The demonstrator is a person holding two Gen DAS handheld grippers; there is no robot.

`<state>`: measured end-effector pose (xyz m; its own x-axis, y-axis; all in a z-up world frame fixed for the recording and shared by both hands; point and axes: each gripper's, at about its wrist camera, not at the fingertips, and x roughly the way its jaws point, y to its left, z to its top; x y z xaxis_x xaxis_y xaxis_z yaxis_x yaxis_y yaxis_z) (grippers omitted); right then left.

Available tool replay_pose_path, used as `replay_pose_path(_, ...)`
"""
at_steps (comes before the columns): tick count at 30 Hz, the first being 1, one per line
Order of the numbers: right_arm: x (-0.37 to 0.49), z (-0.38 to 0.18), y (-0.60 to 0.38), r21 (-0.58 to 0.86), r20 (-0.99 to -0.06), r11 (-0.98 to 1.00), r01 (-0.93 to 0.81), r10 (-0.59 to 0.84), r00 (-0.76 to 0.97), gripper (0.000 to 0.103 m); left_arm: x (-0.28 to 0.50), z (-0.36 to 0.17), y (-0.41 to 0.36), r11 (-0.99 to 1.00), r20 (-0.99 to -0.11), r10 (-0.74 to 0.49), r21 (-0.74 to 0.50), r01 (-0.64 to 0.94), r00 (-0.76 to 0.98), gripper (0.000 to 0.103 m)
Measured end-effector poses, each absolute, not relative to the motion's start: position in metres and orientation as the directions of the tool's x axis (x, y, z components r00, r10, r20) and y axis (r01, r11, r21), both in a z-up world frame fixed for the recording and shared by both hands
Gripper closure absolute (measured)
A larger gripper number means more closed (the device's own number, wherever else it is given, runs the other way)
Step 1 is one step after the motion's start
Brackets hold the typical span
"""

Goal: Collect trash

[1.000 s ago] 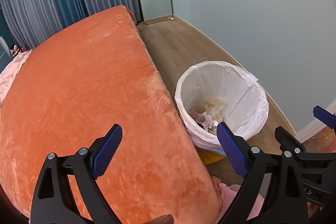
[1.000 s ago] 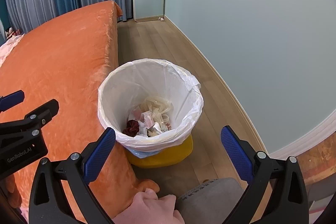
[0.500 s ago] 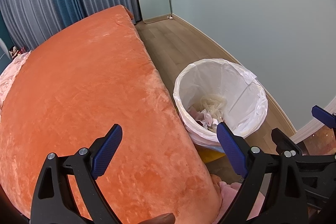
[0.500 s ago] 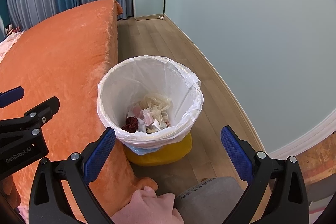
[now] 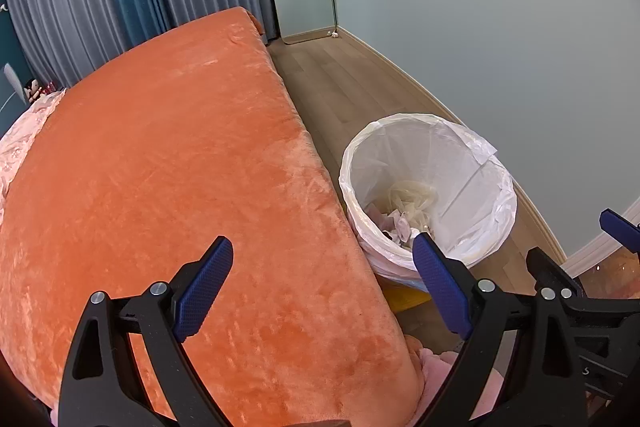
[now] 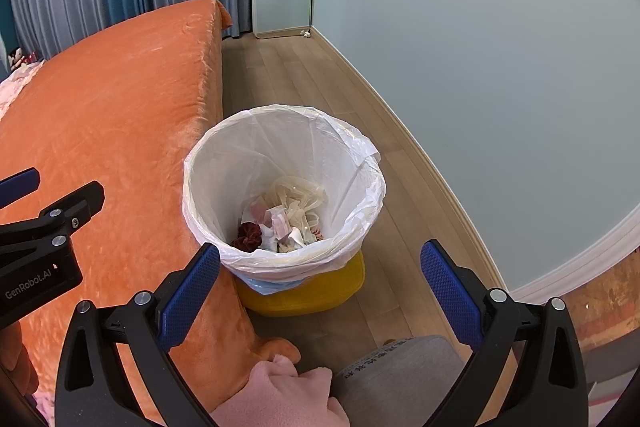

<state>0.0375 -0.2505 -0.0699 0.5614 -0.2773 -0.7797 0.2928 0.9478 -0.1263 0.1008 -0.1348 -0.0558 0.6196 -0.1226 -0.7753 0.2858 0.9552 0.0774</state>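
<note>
With both the left gripper [image 5: 322,287] and right gripper [image 6: 320,291] spread wide and empty, the lined trash bin [image 6: 362,283] sits just ahead of the right one, so next should probably come gathering the bag's rim [image 6: 224,147] evenly.

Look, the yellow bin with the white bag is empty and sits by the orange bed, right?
Not empty. The right wrist view shows crumpled trash at the bottom of the white plastic bag lining the yellow bin. It does sit by the orange velvety bed.
</note>
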Motion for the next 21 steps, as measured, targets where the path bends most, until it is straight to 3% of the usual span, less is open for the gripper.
replay_pose_path(21,0.0364,-0.0704,-0.253,-0.123,-0.783,0.946,0.301,-0.279,0.556,0.007,0.0991,-0.0609,-0.1323,0.957,-0.774,-0.1,0.097,0.274,0.626,0.016)
